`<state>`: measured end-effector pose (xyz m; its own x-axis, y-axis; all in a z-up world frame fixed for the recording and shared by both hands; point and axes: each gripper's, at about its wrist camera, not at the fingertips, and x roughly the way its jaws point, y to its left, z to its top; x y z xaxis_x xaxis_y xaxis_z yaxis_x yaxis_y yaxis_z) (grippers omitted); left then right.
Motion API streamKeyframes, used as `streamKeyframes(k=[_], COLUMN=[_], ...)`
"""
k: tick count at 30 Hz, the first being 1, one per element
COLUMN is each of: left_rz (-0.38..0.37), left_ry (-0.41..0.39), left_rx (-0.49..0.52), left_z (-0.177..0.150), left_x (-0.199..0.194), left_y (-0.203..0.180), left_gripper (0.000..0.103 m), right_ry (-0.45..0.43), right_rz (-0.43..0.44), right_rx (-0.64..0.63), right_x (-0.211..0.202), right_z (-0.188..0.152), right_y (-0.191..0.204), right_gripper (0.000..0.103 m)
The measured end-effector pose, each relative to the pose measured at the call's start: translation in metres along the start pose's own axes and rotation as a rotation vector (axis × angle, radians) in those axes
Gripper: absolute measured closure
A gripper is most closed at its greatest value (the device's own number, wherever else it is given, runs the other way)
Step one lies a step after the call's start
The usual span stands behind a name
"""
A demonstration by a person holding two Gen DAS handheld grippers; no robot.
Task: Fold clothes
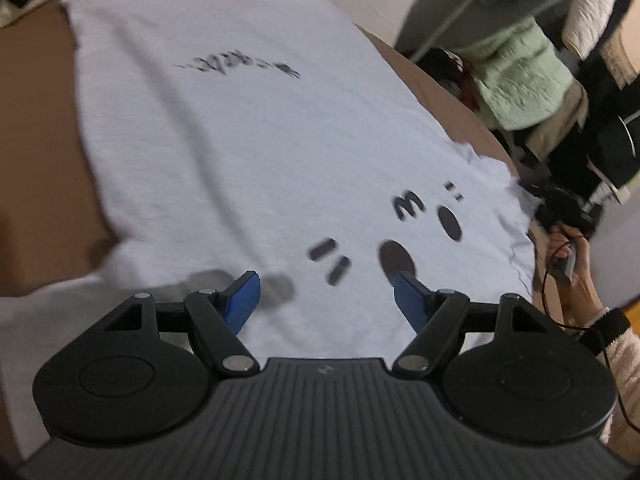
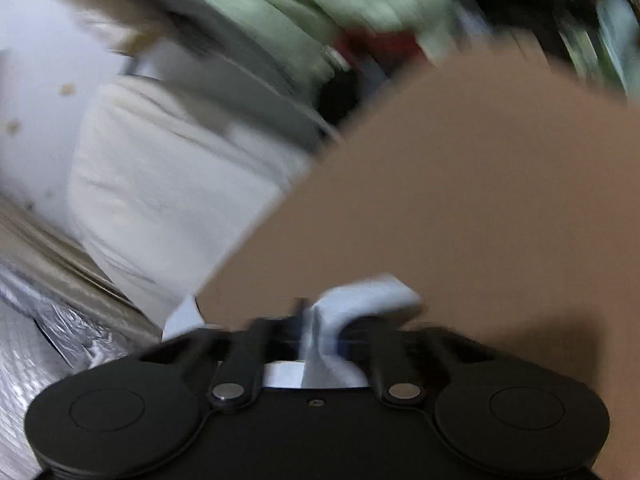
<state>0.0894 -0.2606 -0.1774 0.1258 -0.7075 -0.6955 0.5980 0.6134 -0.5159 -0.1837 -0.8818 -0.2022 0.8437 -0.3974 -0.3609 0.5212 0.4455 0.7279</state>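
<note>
Left gripper tilted downward, blue pads spread wide apart, nothing between them. Right hand visible in the left wrist view at about 3 o'clock, fingers wrapped round a black handle, cuffed sleeve trailing toward 4 o'clock. Right gripper blurred in its own view, jaws drawn together at 6 o'clock, pinched on a fold of pale cloth bunching out toward 1 o'clock.

motion blur is smearing the right wrist view, leaving the right gripper fingertips and the pinched white shirt edge soft. the small printed text on the shirt is blurring past reading.
</note>
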Motion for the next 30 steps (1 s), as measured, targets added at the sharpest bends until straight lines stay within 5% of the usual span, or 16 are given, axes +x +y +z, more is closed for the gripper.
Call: streamKeyframes(k=[3,5,9,13,16,19,24,29,30], left_rz=[0.001,0.000,0.027,0.029,0.031,0.024,0.026,0.092,0.121], left_ry=[0.003,0.028,0.037,0.030,0.029,0.028,0.028,-0.006,-0.024], left_rx=[-0.014,-0.050,-0.029,-0.015,-0.022,-0.049,-0.044,0.005,0.029], left_z=[-0.005,-0.011,-0.013,-0.008,-0.010,-0.011,-0.009,-0.004,-0.002], left_x=[-0.008,-0.007,0.004,0.008,0.004,0.002,0.001,-0.001,-0.003], left_y=[0.009,0.020,0.014,0.005,0.012,0.017,0.017,0.009,0.005], left_gripper=[0.029,0.031,0.031,0.030,0.030,0.030,0.030,0.030,0.030], right_ry=[-0.176,-0.178,0.090,0.089,0.120,0.179,0.080,0.385,0.436], right_rz=[0.098,-0.012,-0.296,-0.324,-0.293,-0.234,-0.283,-0.095,-0.111], right_rx=[-0.152,-0.300,-0.465,-0.422,-0.326,-0.208,-0.305,-0.366,-0.431], right_x=[-0.032,-0.034,0.020,0.022,0.033,0.058,0.062,0.104,0.115], right_z=[-0.002,-0.013,-0.025,-0.011,0.006,0.019,0.030,0.032,0.027], right_y=[0.015,0.020,0.008,0.014,0.010,-0.002,0.029,0.079,0.091], right_gripper=[0.099,0.100,0.097,0.092,0.082,0.055,0.054,0.052,0.050])
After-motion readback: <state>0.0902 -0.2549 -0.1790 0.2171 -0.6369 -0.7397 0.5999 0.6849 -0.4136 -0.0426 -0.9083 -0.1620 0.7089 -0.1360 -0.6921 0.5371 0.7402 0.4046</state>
